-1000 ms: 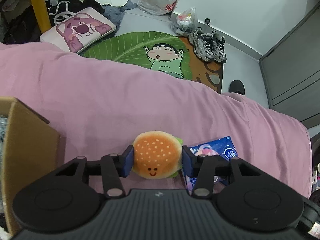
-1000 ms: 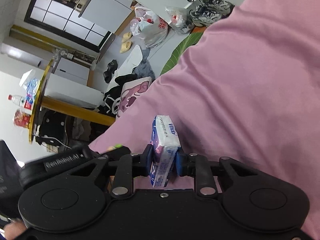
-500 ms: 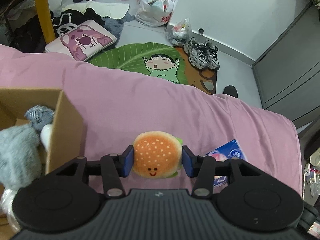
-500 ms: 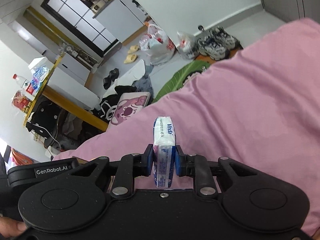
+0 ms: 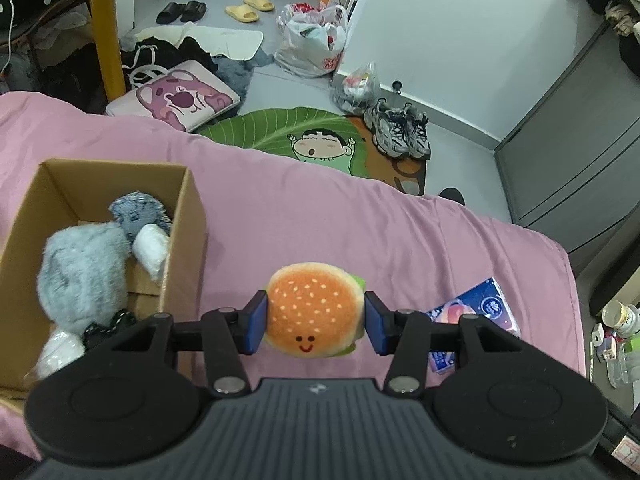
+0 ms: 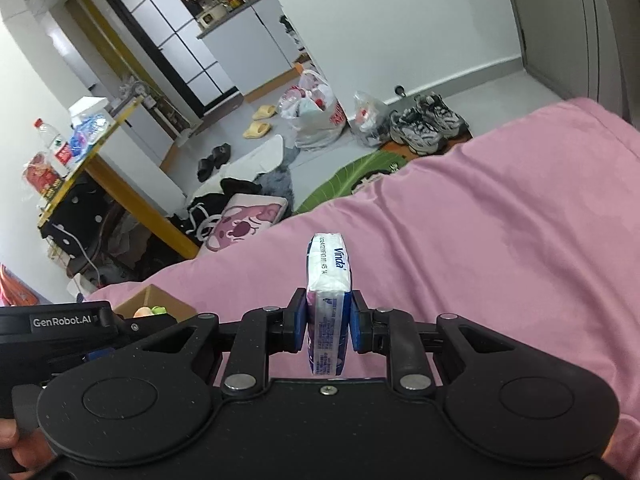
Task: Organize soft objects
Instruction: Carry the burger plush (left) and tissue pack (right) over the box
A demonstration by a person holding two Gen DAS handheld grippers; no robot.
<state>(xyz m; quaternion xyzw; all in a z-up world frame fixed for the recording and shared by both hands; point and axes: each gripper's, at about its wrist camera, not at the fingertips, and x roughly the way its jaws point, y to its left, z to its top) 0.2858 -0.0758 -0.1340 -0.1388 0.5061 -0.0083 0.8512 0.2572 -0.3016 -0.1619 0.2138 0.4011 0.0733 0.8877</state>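
The left gripper (image 5: 315, 322) gripped a round orange plush hamburger (image 5: 314, 318); the open brown cardboard box (image 5: 182, 236) had come alongside, nearly ready for dropping. Right gripper (image 6: 329, 322) clamped a blue-and-white tissue pack (image 6: 329, 300).

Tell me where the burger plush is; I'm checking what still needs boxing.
In the left wrist view, the burger plush is clamped in the left gripper above the pink bedcover, right of the cardboard box.

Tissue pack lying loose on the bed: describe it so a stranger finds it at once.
On the pink bedcover, look right of the cardboard box, past the burger toy. The flat blue tissue pack lies there, the only printed packet on the cover.
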